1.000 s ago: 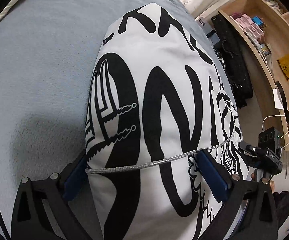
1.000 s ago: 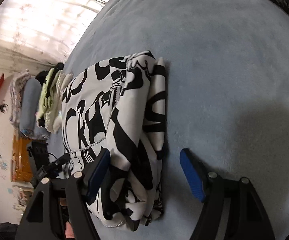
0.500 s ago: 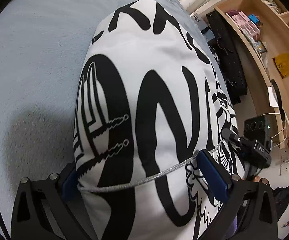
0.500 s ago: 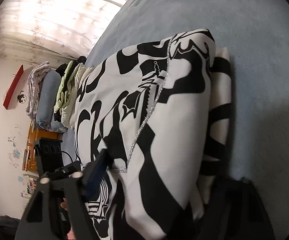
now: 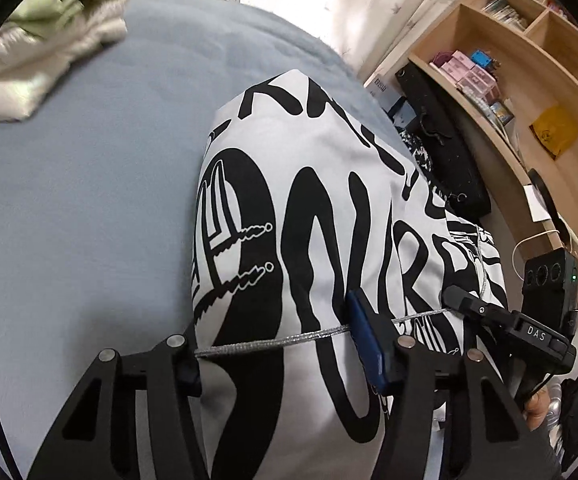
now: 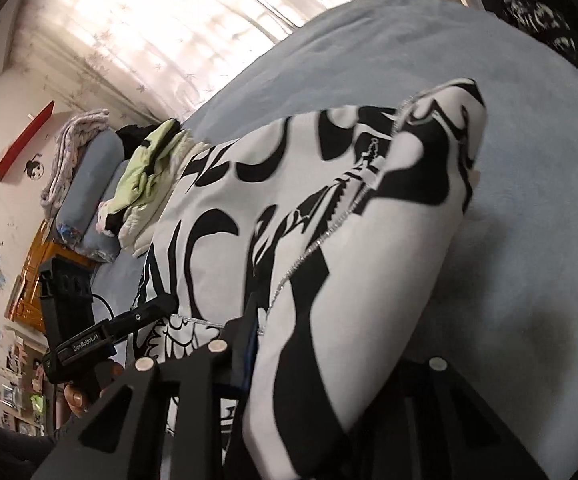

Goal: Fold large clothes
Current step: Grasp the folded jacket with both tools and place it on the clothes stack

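The folded black-and-white patterned garment is a thick bundle over the blue-grey bed. My left gripper is shut on its near end, the blue pads pressing the cloth from both sides by a silver trim line. My right gripper is shut on the same garment from the other side, with the bundle raised off the bed; its far pad is hidden under the cloth. Each gripper shows in the other's view, the right one and the left one.
A stack of folded clothes, green and white, lies at the far side of the bed, also in the right wrist view. Wooden shelves with boxes and a black case stand beside the bed. Pillows lie by the wall.
Both grippers have closed onto the folded garment and lifted its near end off the bed. The views have tilted up, bringing the stack of clothes and the curtains into sight.
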`<state>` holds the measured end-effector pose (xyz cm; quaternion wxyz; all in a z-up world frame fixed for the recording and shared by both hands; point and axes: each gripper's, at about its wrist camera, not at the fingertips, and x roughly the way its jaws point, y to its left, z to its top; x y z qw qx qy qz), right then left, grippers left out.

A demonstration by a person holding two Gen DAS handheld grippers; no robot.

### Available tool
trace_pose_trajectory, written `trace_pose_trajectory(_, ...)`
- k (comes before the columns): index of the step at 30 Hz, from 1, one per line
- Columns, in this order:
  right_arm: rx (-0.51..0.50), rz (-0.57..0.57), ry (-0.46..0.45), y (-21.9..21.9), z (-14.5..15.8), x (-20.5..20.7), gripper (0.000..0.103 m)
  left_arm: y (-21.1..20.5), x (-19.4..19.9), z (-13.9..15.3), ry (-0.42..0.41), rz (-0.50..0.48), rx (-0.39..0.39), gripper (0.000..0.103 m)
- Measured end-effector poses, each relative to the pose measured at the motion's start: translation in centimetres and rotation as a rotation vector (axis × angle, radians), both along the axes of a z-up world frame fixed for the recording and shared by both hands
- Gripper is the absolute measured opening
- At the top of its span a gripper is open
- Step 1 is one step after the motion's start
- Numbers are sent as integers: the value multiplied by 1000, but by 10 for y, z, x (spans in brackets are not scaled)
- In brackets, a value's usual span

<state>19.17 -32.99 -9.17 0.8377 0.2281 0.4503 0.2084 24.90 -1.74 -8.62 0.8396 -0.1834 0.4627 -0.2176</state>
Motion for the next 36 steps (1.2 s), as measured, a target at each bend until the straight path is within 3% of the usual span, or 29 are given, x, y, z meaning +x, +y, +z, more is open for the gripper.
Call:
trace_pose_trajectory(7,41,78,-55,86,51,4,27,97,-17,71,-33,69,23,56)
trace_pose_trajectory(12,105,138,-120,176,91,40,27,188,2,129,-87,130,65,56)
trace_pose_trajectory(17,178,179,-159,272,127,115,27,280,65,184,-140,176,123,56)
trace_pose_trajectory(23,208,200,-189,365,148,225,27,366,182,226,-153,203,192,56)
trace_pose_trajectory(28,206,192,-192,420,139,311,27,414,283,223,-134,203,227,57)
trace_pose_trajectory(31,218,176,-171,440,111,349,27,423,330,200,-116,187,250,58)
trace_pose_trajectory(33,214,175,-122,448,81,370,27,431,357,169,-73,190,274,62)
trace_pose_trajectory(35,198,124,-82,447,49,380,32,445,371,135,-41,223,294,79)
trace_pose_trajectory(36,216,118,-70,446,35,383,39,451,372,123,-46,240,293,85)
